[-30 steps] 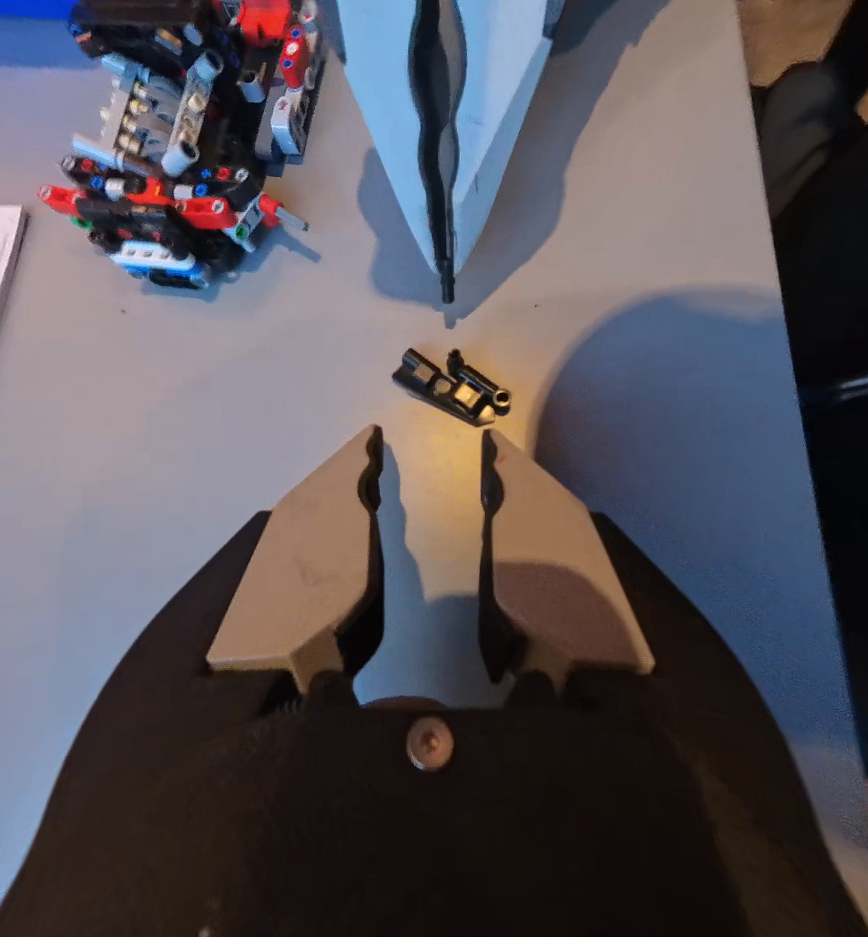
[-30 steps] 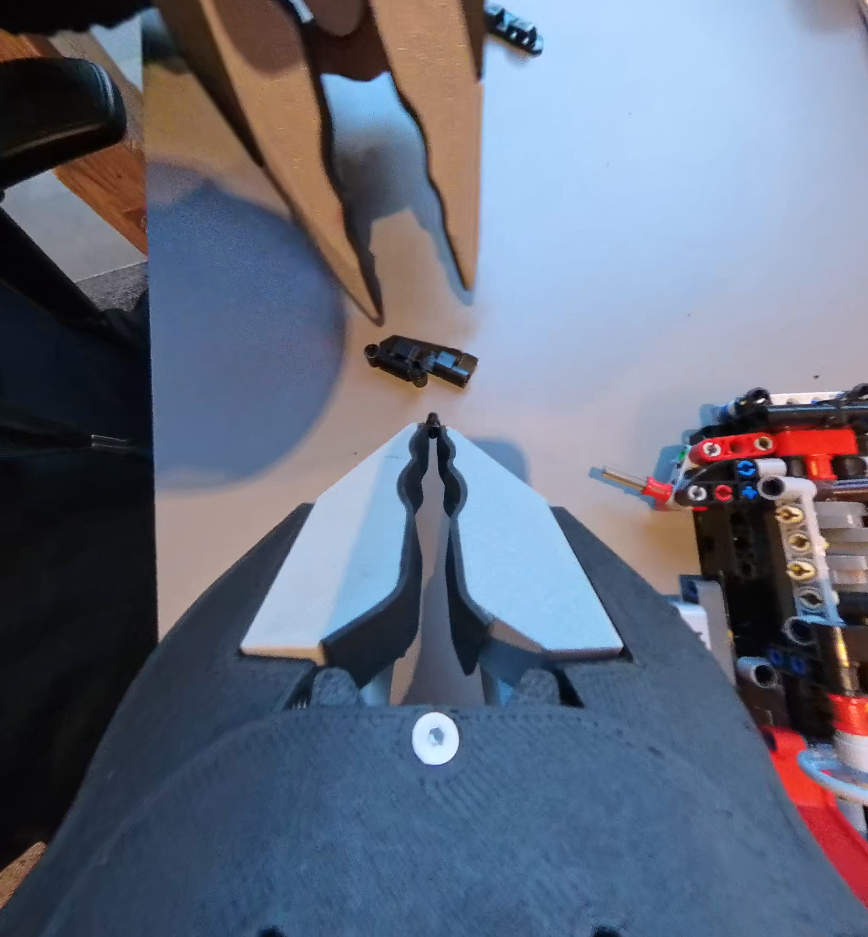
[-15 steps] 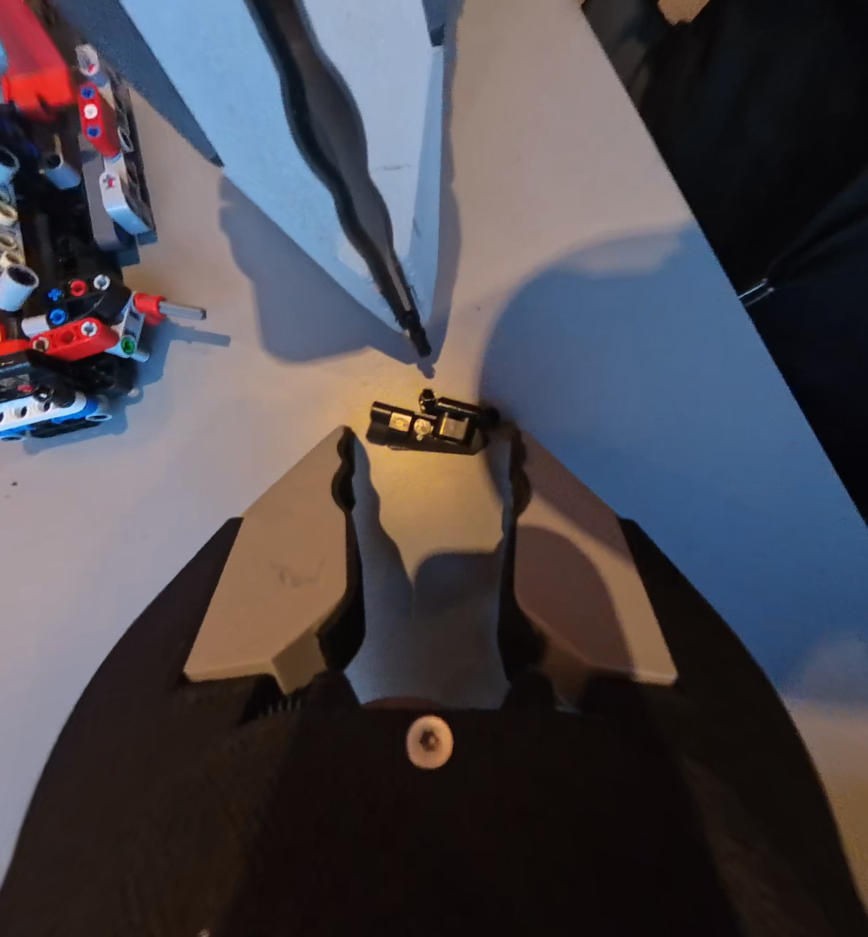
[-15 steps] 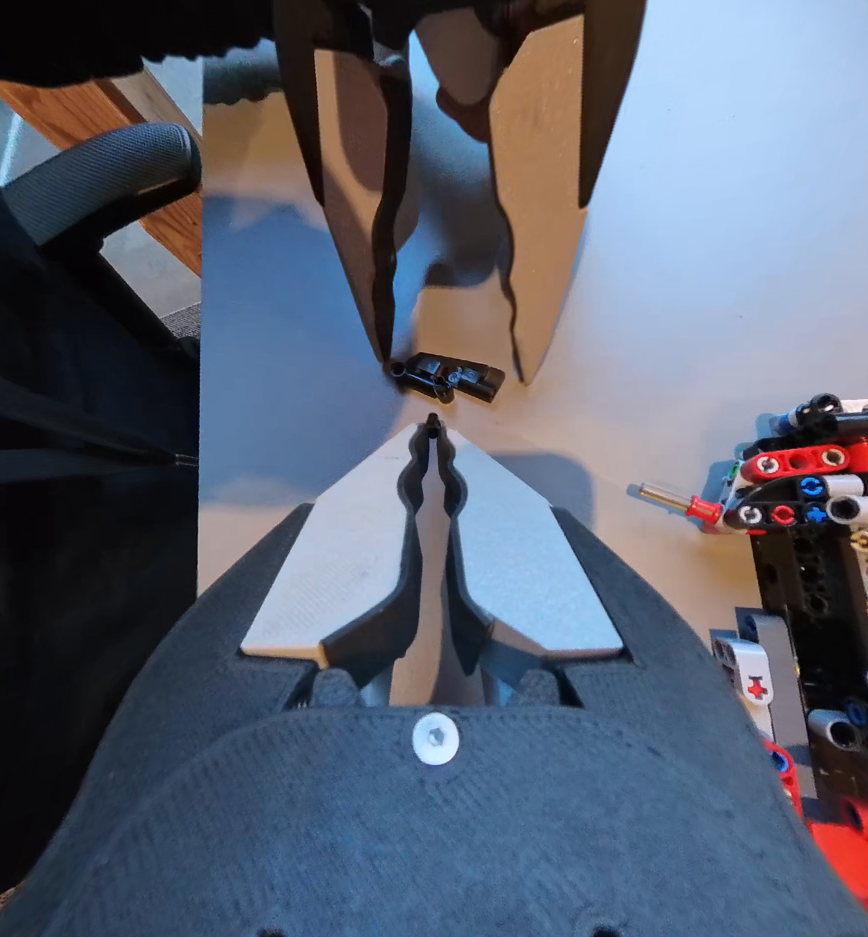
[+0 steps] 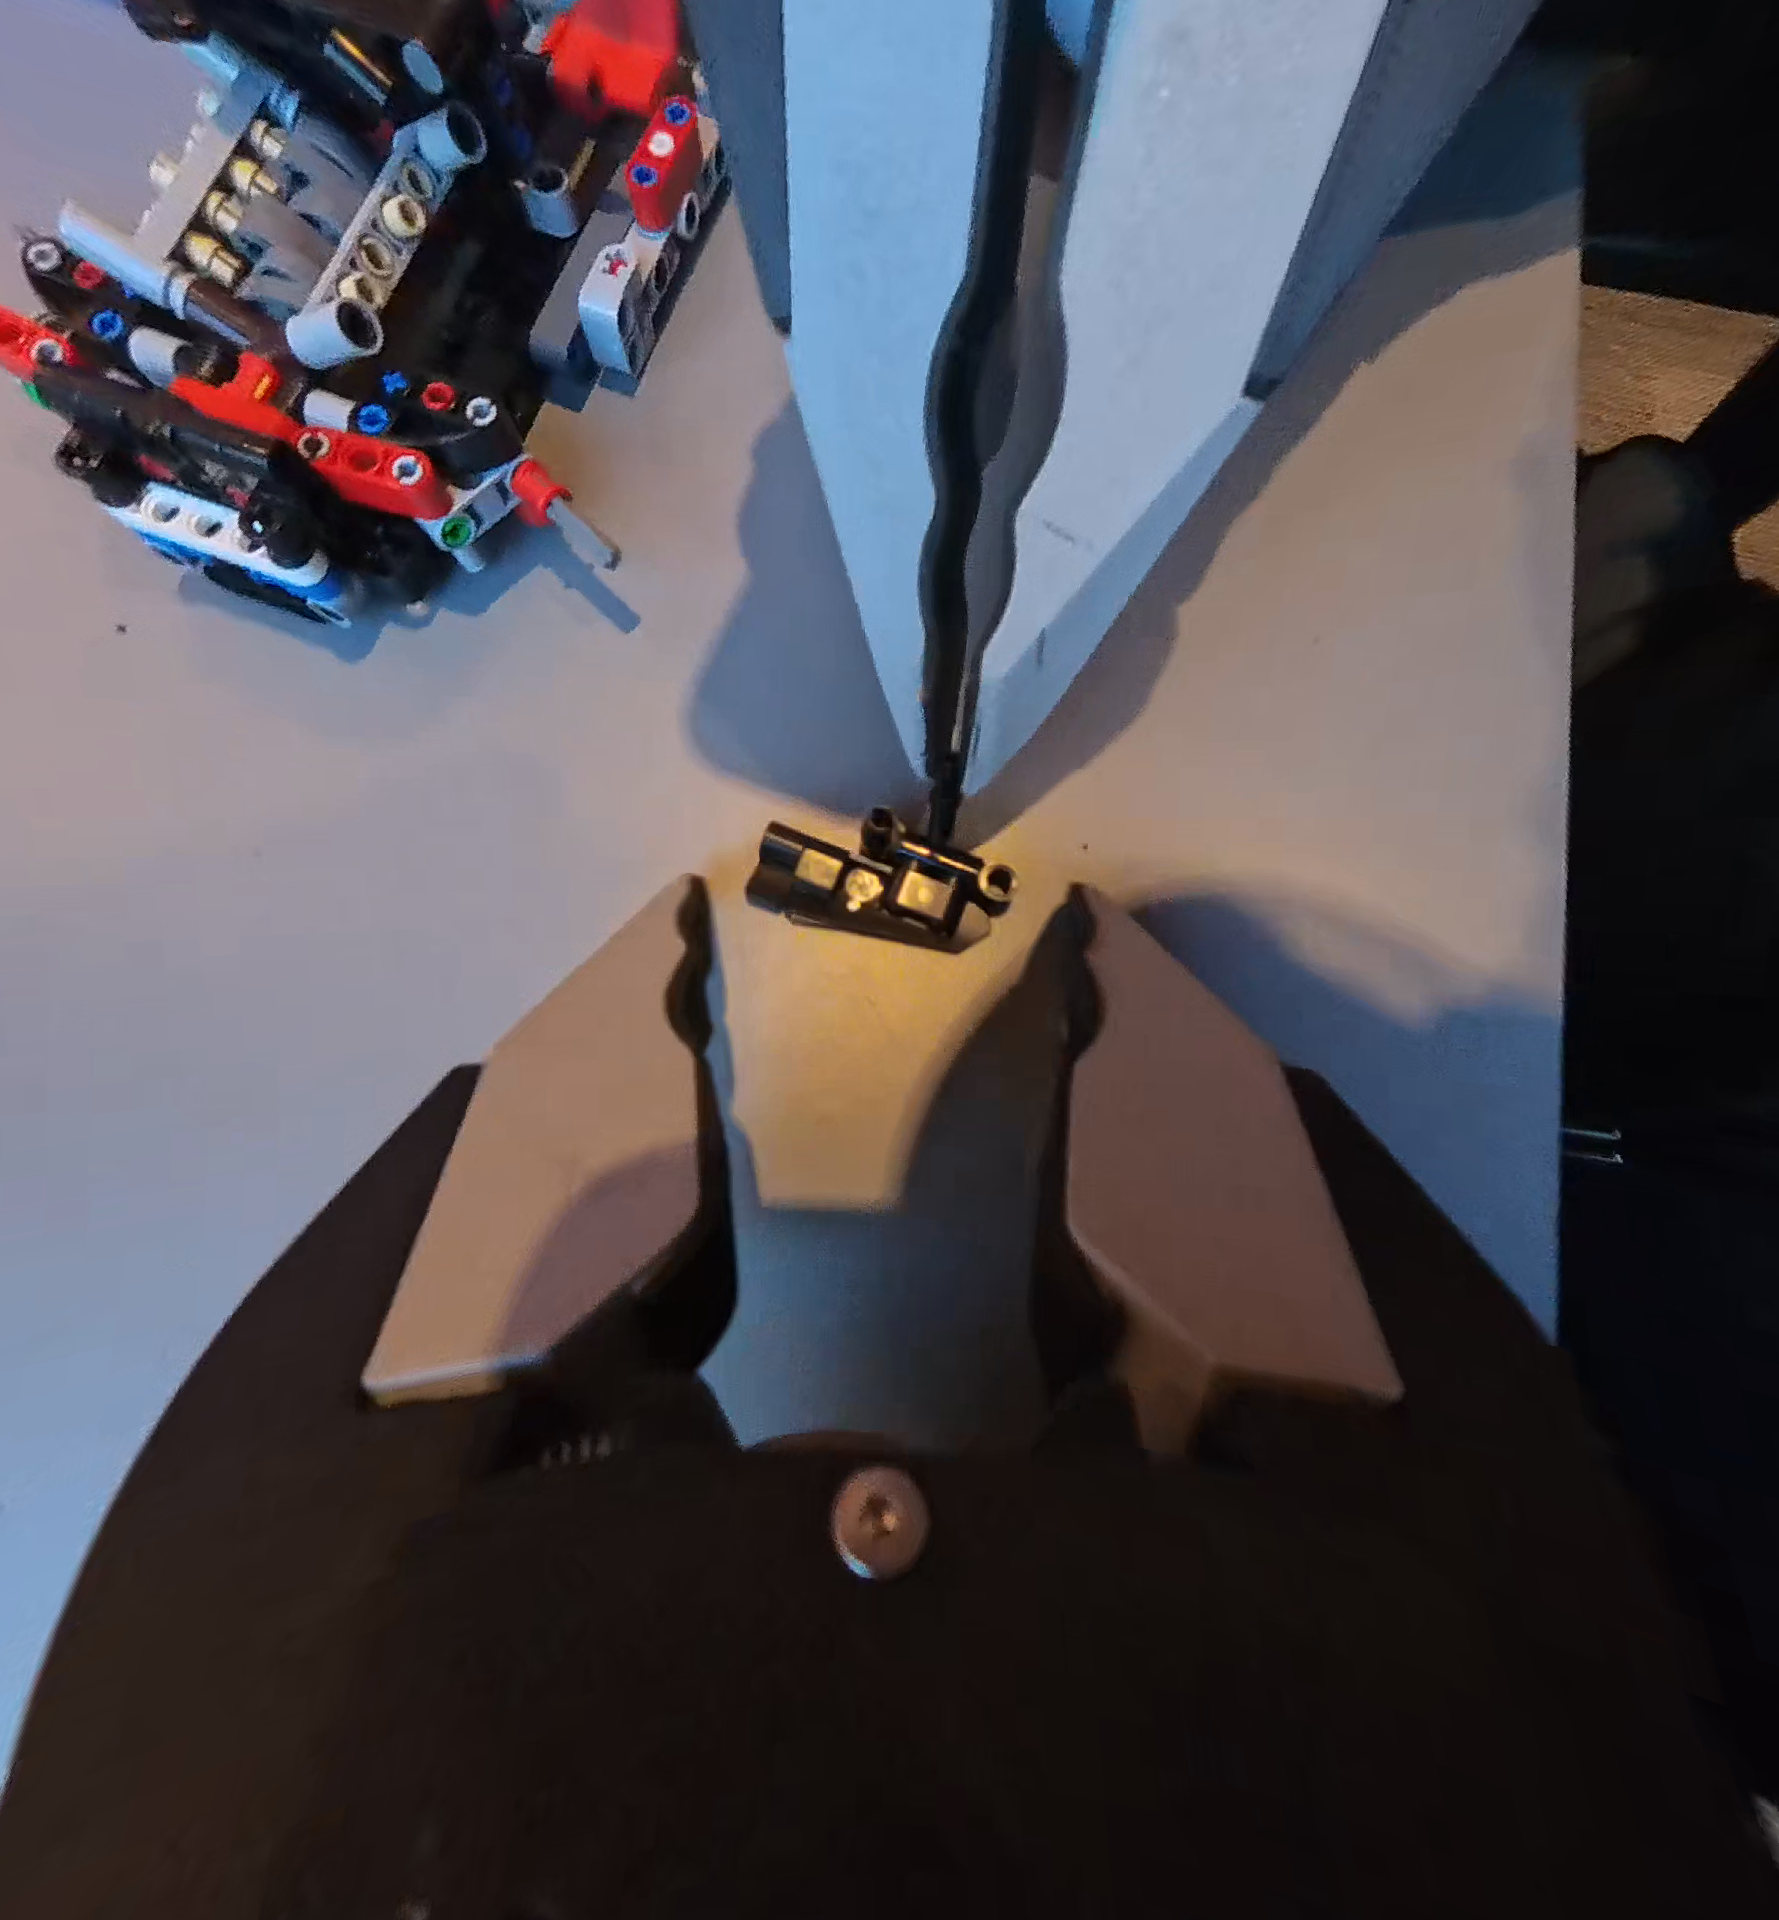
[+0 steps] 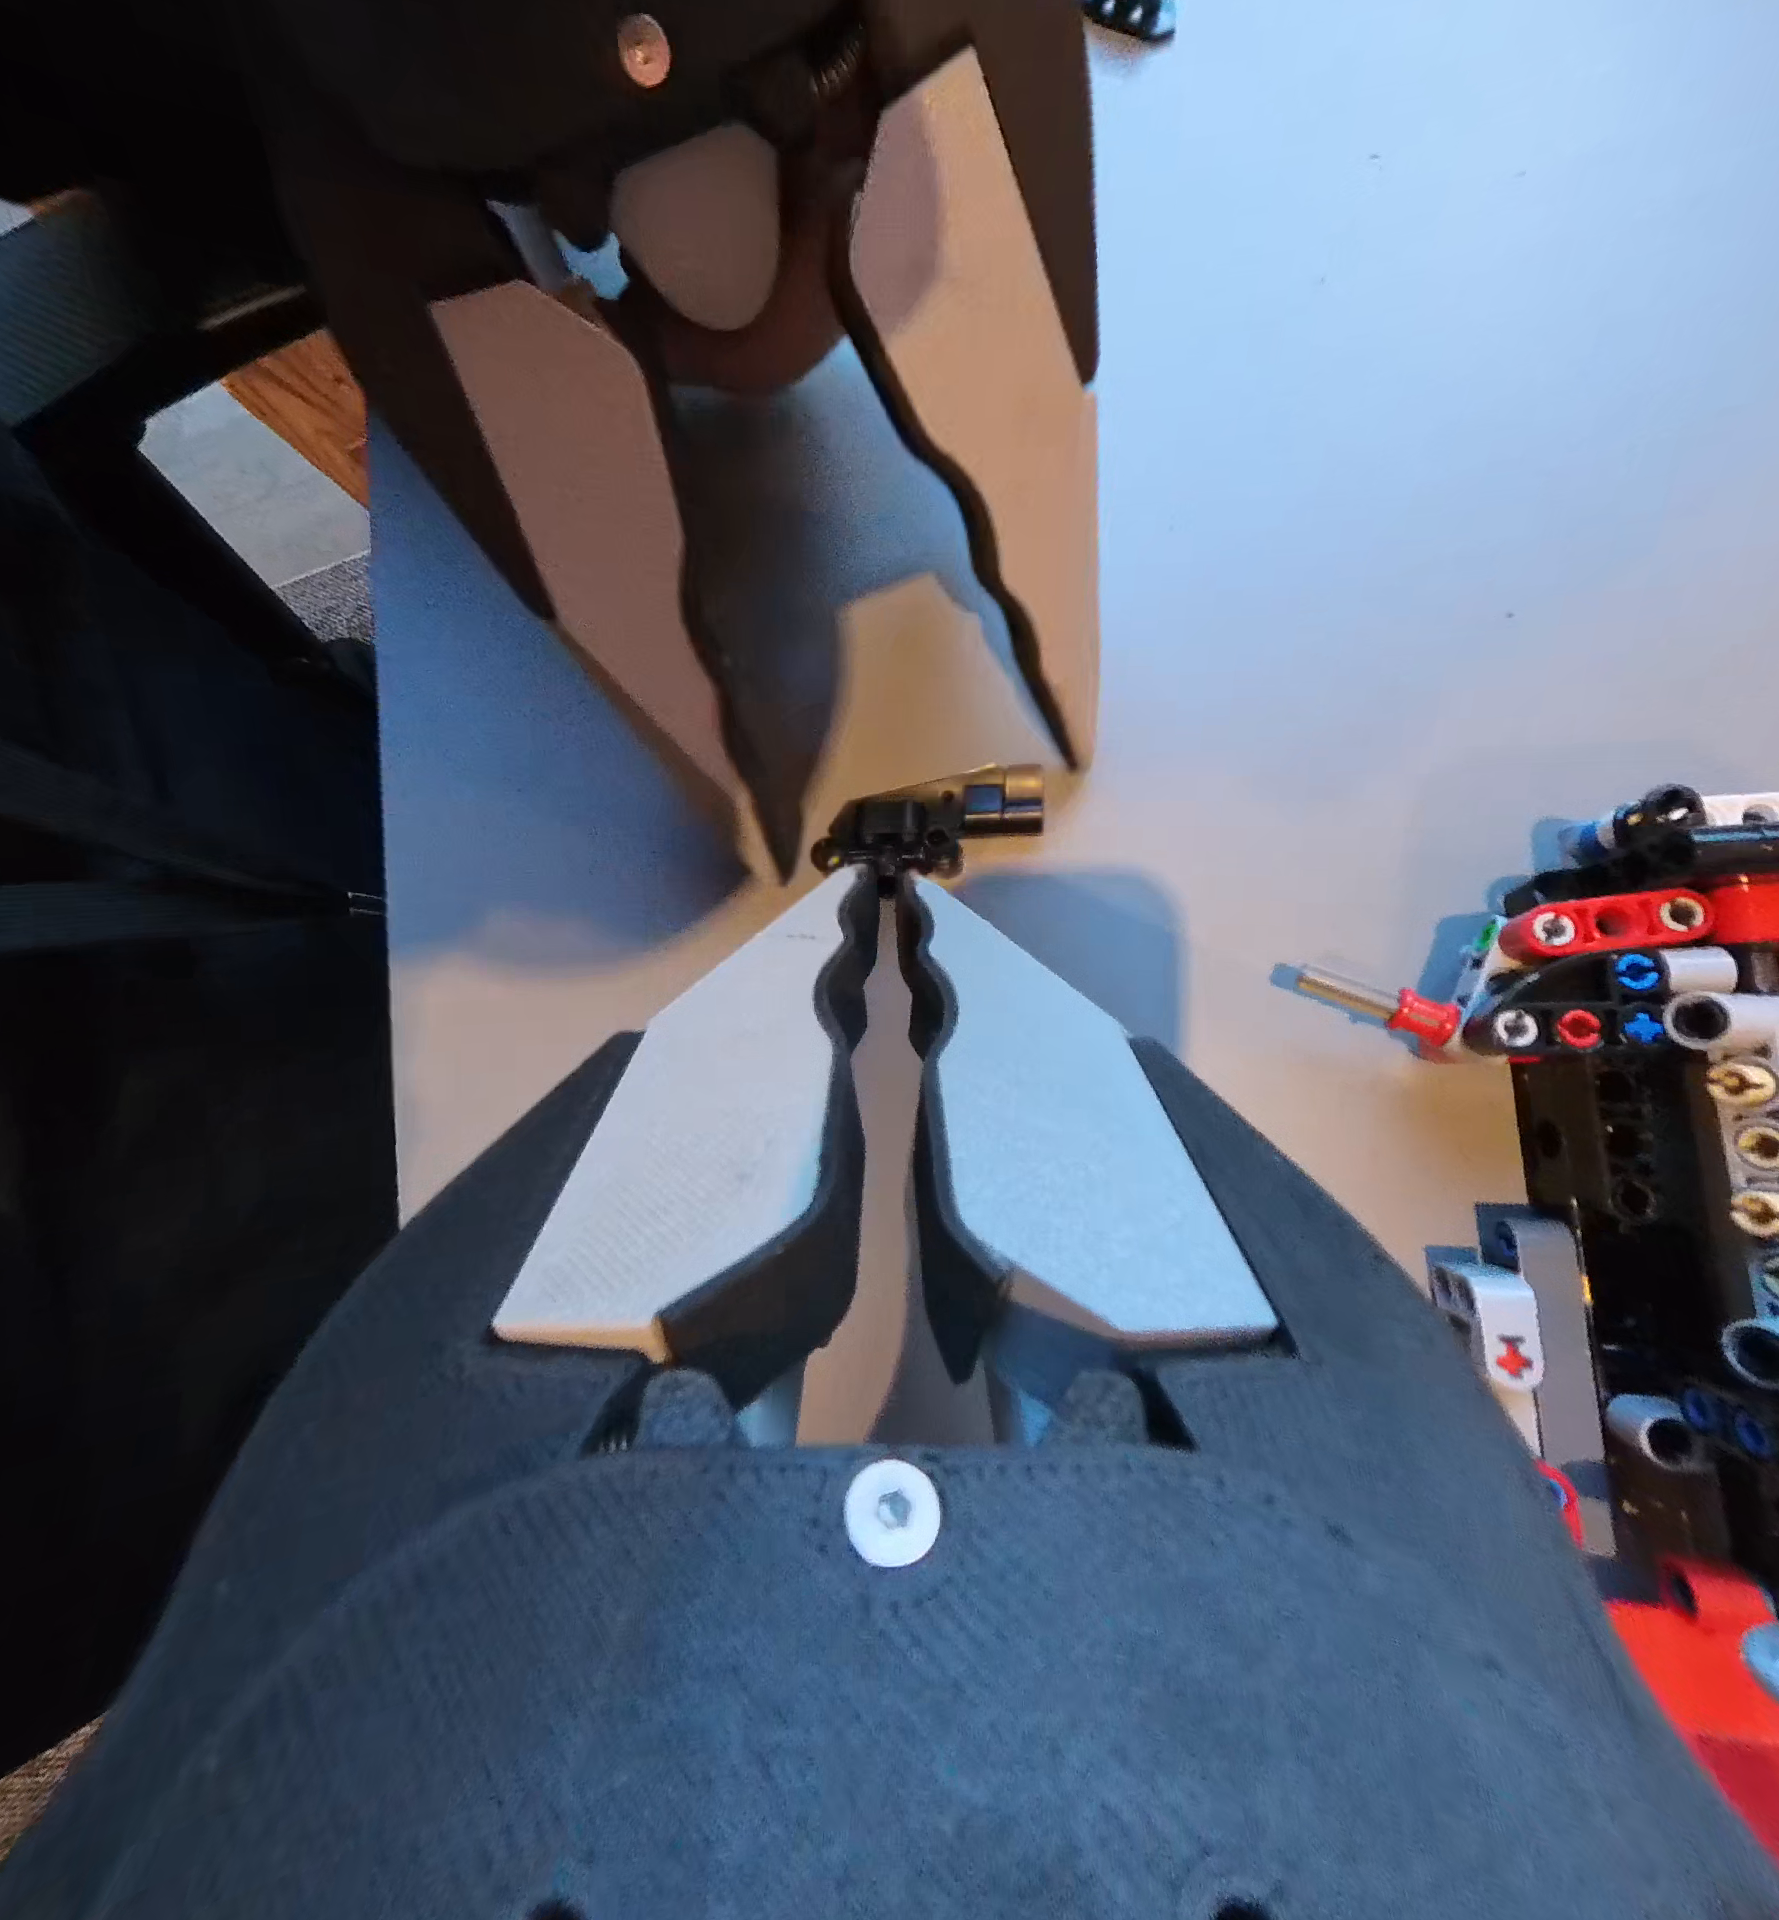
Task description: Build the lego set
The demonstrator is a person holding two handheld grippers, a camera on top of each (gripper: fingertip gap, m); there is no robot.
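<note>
A small black Lego connector piece (image 5: 877,890) lies on the grey table (image 5: 241,831). My left gripper (image 5: 882,906) is open, with its fingertips on either side of the piece and just short of it. My right gripper (image 6: 885,885) is shut on a small black pin (image 5: 945,781), and the pin's tip touches the piece's far side. In the right wrist view the piece (image 6: 952,812) sits just beyond my fingertips, between the left gripper's open fingers (image 6: 1030,665). The partly built red, black and grey Lego model (image 5: 293,312) stands to the left, and it also shows in the right wrist view (image 6: 1654,1143).
The table edge (image 5: 1571,727) runs close to the right of the piece, with a dark chair and floor beyond it. A grey axle with a red bush (image 6: 1368,1000) sticks out of the model toward the piece. Another small black part (image 6: 1129,16) lies far off. My left and right fingertips are right by each other.
The left gripper has closed in on the black piece with its fingers wider apart, so they now flank it. The right gripper has moved forward until its pin touches the piece.
</note>
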